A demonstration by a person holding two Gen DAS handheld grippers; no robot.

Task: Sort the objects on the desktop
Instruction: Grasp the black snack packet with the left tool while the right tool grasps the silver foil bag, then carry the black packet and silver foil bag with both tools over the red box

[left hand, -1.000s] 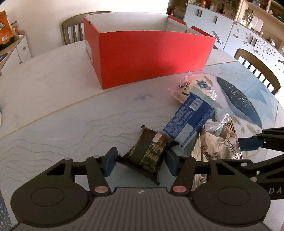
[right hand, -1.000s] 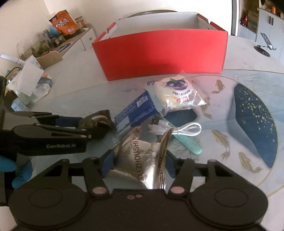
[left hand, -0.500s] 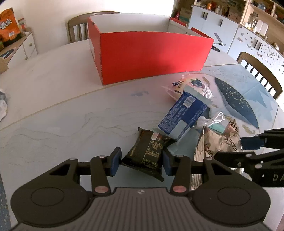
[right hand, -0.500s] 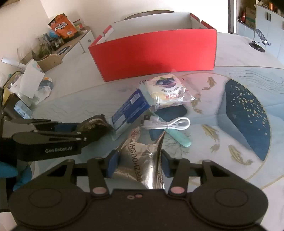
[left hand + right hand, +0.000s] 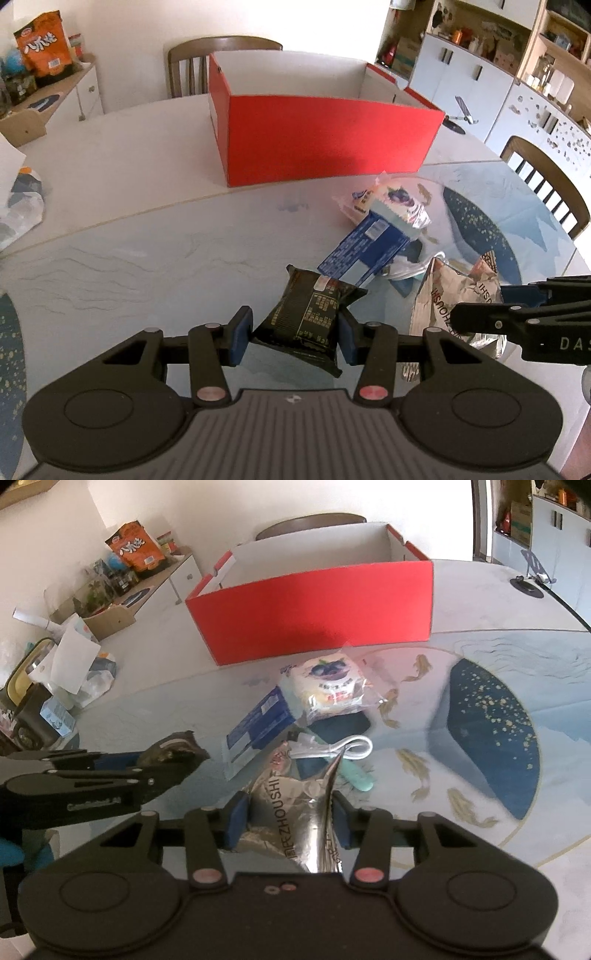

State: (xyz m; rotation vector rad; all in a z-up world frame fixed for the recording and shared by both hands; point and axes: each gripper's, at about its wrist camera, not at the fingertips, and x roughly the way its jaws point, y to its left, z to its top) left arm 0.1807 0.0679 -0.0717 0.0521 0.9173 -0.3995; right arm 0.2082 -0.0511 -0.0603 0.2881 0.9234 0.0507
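Fingers (image 5: 242, 334) pinch dark packet (image 5: 308, 315) and silver bag (image 5: 291, 812); blue box (image 5: 364, 251), red box (image 5: 325, 140) ahead.

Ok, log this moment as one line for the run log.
left gripper: shut on dark snack packet | right gripper: shut on silver foil bag | both lifted | red box: not reached

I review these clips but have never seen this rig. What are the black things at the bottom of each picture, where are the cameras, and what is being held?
Each black shape is a hand-held two-finger gripper; a camera on it looks along its fingers. The left gripper is shut on a dark snack packet. The right gripper is shut on a silver foil bag; its jaws have just been closing. On the table remain a blue box, a blueberry cake pack, a white cable and an open red box.
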